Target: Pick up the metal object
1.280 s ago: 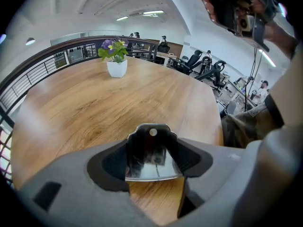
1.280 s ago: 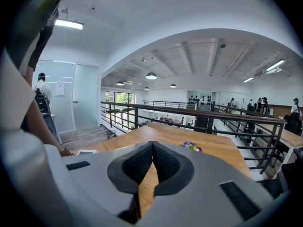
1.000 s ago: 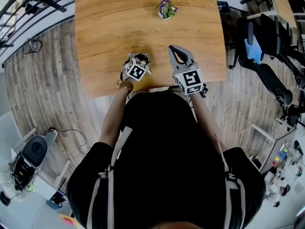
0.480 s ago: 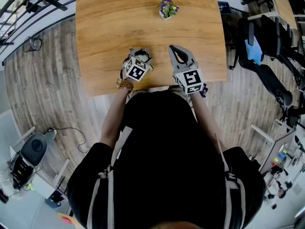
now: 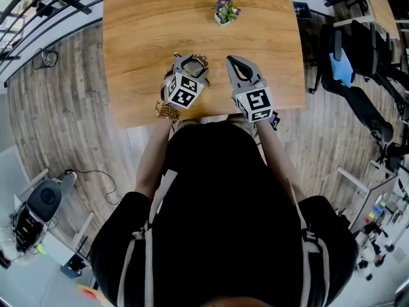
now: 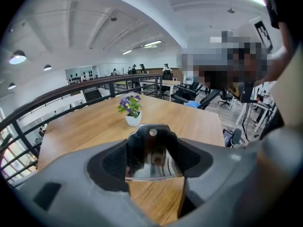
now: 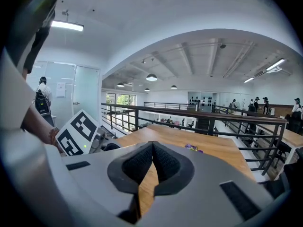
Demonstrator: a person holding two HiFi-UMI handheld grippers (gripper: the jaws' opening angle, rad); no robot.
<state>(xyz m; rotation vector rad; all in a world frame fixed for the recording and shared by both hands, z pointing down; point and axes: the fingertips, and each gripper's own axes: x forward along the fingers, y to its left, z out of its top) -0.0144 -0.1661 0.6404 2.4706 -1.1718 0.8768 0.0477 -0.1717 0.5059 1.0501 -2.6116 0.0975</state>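
Observation:
A shiny metal object (image 6: 150, 156) with a small hole near its top sits between the dark pads of my left gripper (image 6: 151, 137), which is shut on it and holds it above the wooden table (image 5: 140, 31). From the head view, the left gripper (image 5: 190, 62) is over the table's near part and the object is mostly hidden by the jaws. My right gripper (image 5: 232, 62) is just to its right, shut, with nothing between its pads (image 7: 142, 162). The left gripper's marker cube (image 7: 78, 131) shows at the left of the right gripper view.
A small white pot of purple flowers (image 5: 223, 11) stands at the table's far side, also in the left gripper view (image 6: 131, 110). Office chairs (image 5: 358, 56) stand right of the table. A black railing (image 5: 45, 5) curves past the left side. Equipment sits on the floor at lower left (image 5: 38, 210).
My left gripper has risen and tilted forward with the metal object in its jaws. The right gripper has barely moved.

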